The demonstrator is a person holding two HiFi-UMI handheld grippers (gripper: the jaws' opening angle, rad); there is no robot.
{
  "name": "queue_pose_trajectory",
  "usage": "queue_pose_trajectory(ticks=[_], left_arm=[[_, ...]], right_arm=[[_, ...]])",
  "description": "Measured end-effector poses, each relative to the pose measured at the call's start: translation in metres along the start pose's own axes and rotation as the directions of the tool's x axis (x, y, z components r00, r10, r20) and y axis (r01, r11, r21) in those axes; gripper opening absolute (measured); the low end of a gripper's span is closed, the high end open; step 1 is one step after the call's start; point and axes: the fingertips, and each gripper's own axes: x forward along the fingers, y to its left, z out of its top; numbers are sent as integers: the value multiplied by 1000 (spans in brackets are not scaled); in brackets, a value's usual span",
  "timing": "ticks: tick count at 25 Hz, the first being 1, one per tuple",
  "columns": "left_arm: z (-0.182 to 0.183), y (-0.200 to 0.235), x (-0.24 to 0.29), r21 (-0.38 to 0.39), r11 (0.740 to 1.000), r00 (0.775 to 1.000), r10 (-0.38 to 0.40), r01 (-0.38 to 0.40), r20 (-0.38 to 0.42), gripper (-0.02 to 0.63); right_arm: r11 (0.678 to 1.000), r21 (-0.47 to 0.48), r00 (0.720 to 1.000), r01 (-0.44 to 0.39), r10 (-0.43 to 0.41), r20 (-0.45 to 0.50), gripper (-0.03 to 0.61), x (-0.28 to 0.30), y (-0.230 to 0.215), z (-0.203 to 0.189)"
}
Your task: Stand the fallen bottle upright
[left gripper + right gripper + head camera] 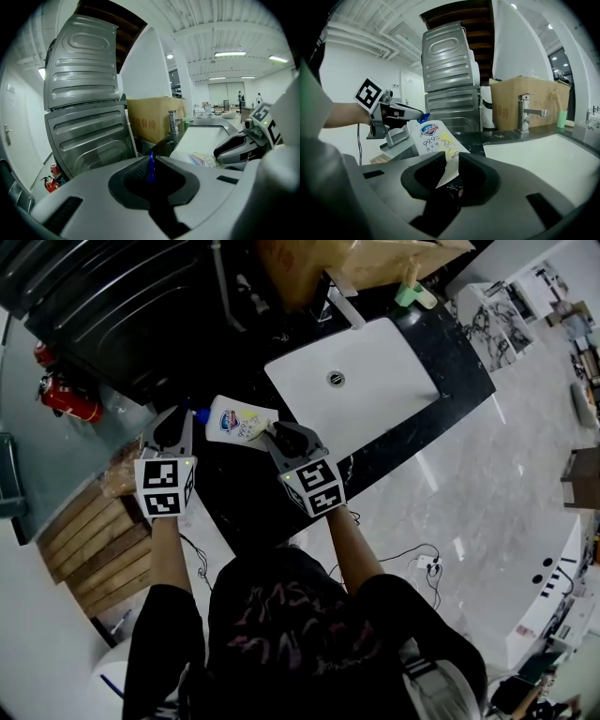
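A white bottle (240,421) with a blue cap is held over the black counter (246,498) between both grippers. My left gripper (193,417) is shut on the blue cap (151,168), which shows as a thin blue sliver between its pads. The right gripper view shows the bottle (434,140) tilted, cap end up and to the left, where the left gripper (417,116) pinches it. My right gripper (273,434) is shut on the bottle's bottom edge (448,177). The left gripper view shows the bottle's label (202,159) beside the right gripper (226,152).
A white sink (384,395) with a faucet (345,304) lies just beyond the bottle. A cardboard box (375,259) and a green cup (409,292) stand behind it. A ribbed metal appliance (122,306) is at the far left, with red extinguishers (67,397) and a wooden pallet (94,542) below.
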Motion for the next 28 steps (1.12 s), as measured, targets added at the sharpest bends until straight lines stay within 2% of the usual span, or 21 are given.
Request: queue_pose_trajectory(ticks=[4,7,11,14,20,28], left_arm=[[19,-10,-10,49,999,1000,6,-7,23,44],[36,-21,-17,114,993,999,6,-10,41,41],[61,-42,-26,260,965,999,7,-20,49,41],[75,-61,-30,328,945,998,-7,-13,59,41],[91,-94,-33,355,935,994,-57,20,94,44],[107,-139,-35,378,921,980,-151,93,128,43]], right_arm=[[1000,17,1000,-8,8,10,80,-4,-1,-2],[999,26,1000,-18,18,12,83,-6,-2,-5],[999,47,1000,-28,27,14,85,-8,-2,-9],[998,53,1000,-28,28,11,86,-9,-3,-13],[995,89,999,-34,34,-3,86,-14,-8,-21],[999,33,998,-37,39,-50,87,-22,-9,-28]])
